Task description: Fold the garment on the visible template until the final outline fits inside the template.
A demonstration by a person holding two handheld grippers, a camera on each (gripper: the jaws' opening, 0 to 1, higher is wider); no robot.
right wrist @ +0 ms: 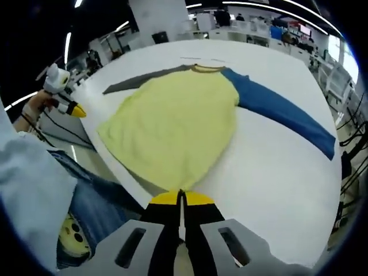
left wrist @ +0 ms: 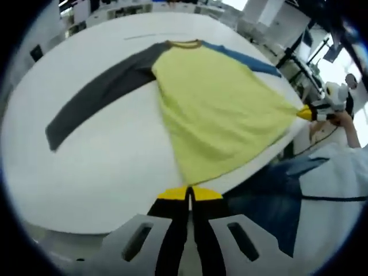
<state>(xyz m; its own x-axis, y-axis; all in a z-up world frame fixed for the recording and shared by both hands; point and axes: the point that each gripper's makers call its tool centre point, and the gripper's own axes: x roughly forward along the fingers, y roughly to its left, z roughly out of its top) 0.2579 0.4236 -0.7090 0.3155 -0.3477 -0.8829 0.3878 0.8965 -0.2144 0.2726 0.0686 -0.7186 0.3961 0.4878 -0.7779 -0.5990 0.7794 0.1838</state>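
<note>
On white table (left wrist: 103, 172), shirt (left wrist: 218, 109) hem in both grippers

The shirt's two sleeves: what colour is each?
One sleeve is dark grey, the other sleeve blue; the right gripper view shows both best.

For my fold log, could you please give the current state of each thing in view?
Shirt: spread flat on the table, unfolded, hem corners pinched.
Grey sleeve: stretched out flat.
Blue sleeve: stretched out flat.
Left gripper: shut on the shirt's hem.
Right gripper: shut on the shirt's hem.
</note>
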